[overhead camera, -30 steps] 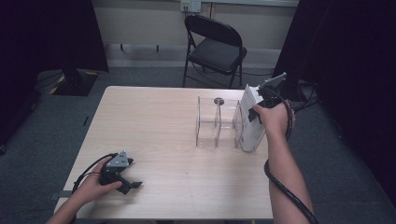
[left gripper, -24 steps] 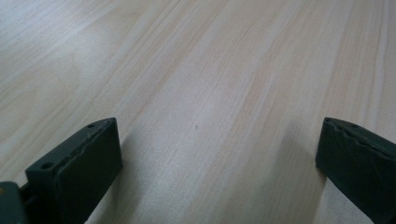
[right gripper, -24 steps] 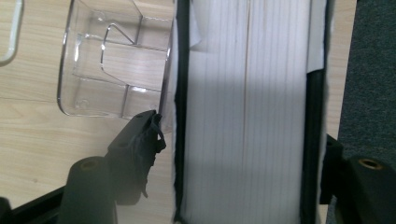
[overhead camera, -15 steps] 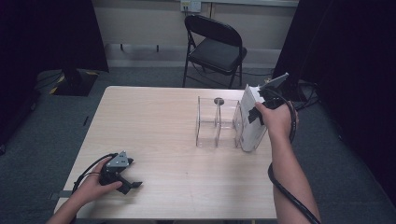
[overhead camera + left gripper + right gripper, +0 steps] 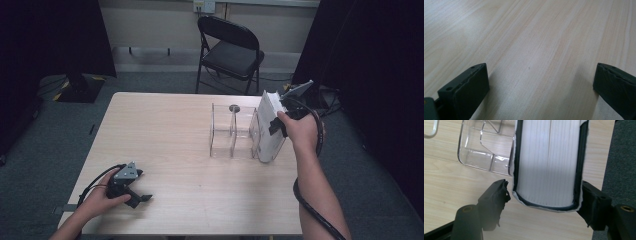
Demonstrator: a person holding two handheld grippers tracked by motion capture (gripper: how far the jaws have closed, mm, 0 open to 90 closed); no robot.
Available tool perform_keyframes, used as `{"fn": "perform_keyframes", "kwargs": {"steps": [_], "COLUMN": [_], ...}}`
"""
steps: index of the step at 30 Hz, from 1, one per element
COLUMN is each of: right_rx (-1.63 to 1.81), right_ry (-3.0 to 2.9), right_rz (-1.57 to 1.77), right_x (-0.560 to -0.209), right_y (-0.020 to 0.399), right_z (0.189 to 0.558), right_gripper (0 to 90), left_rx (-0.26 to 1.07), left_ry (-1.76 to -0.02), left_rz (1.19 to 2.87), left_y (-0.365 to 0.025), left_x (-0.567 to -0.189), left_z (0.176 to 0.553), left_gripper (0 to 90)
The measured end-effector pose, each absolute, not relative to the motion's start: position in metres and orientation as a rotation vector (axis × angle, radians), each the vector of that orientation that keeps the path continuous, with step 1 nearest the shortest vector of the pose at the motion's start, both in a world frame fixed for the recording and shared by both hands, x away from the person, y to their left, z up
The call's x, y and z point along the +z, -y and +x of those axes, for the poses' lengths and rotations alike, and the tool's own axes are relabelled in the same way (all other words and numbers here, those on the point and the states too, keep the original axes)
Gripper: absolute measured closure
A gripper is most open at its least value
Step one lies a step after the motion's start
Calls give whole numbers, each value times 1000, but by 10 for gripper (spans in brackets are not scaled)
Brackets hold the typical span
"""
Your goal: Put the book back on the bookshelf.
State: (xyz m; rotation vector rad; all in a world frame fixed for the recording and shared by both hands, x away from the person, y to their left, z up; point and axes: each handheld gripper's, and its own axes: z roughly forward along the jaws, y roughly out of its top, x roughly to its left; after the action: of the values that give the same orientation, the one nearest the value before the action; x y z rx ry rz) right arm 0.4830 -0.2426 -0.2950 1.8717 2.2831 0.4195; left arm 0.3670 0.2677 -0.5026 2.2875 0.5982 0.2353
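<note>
On my left, the left gripper (image 5: 131, 189) lies low on the pale wooden table (image 5: 170, 130) near its front left corner, held in the left hand (image 5: 102, 200). In the left gripper view its two black jaws stand wide apart, released, with bare wood grain between them.

Toward the middle right stands a clear plastic divided rack (image 5: 232, 132), a small dark round knob (image 5: 233, 107) at its top.

At the rack's right end, the right gripper (image 5: 280, 117) in the right hand (image 5: 300, 131) grasps a thick book with white pages and a dark cover (image 5: 549, 162). The book stands upright, touching the rack, near the table's right edge. In the right gripper view both jaws press its two covers.
</note>
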Motion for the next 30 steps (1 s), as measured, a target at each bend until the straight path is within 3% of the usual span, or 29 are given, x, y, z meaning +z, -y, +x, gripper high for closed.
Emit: {"fn": "perform_keyframes", "kwargs": {"steps": [30], "right_rx": [485], "right_ry": [-2367], "right_rz": [1782], "right_x": [-311], "right_y": [250], "right_z": [455], "right_gripper": [264], "left_rx": [235], "left_ry": [-600], "left_rz": [2285], "left_y": [-267], "left_x": [-503], "left_z": [367], "left_gripper": [0]}}
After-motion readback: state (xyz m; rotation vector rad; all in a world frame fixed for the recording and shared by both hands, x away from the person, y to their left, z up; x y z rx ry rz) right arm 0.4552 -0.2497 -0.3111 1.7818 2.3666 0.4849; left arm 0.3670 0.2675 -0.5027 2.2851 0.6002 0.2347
